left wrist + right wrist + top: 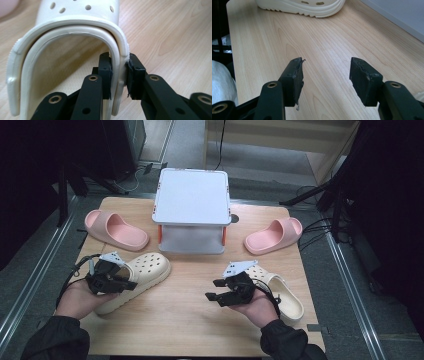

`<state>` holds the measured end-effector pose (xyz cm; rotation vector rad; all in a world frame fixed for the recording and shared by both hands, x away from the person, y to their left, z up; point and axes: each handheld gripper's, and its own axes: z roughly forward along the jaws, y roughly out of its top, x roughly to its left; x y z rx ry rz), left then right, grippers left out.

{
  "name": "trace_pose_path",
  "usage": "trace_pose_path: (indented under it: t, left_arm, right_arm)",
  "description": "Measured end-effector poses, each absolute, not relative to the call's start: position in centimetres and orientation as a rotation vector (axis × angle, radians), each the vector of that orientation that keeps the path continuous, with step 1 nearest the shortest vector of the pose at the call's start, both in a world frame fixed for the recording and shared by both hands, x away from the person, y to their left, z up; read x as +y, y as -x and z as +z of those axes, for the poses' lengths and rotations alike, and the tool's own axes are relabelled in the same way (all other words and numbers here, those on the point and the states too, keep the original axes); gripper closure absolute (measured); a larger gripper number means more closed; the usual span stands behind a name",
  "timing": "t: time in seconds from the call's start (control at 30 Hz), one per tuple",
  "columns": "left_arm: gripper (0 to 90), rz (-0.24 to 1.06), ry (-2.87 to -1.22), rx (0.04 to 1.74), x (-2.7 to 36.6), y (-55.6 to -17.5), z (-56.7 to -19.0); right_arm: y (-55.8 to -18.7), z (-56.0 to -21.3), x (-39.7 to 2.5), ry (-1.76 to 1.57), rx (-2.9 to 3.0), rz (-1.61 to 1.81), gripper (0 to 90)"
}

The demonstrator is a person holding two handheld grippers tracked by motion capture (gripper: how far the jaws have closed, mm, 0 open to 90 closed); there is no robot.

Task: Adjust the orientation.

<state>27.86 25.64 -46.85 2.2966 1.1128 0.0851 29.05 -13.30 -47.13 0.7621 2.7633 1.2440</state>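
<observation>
Here, left tongs (pixel 119 75) clamping cream clog (pixel 75 27) rim

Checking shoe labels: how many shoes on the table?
4. Pink slide far left, pink slide far right, cream clog near left, its rim pinched by the left gripper, cream clog near right behind the right gripper. The white stand could hide more.

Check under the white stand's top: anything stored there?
Under the stand, the high view shows just a pale lower shelf with nothing on its front. The top covers the rest.
</observation>
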Motion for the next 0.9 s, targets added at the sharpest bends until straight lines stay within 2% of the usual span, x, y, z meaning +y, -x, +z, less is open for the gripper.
trace_pose_path:
  t: [0.37, 0.6, 0.9]
  left_arm:
    - [78.1, 0.187, -2.228, 1.135, 24.2, -27.2, -44.7]
    - [78.1, 0.156, -2.198, 1.067, 20.8, -27.0, -44.1]
    - [77.9, 0.154, -2.243, 1.027, 16.1, -27.0, -45.4]
  right_arm:
    - [-29.1, -47.1, -13.3, -0.771, 2.757, 1.249, 44.9]
    - [-29.1, -47.1, -13.2, -0.776, 2.745, 1.268, 47.5]
    - [-29.1, -47.1, -12.8, -0.768, 2.714, 1.276, 51.9]
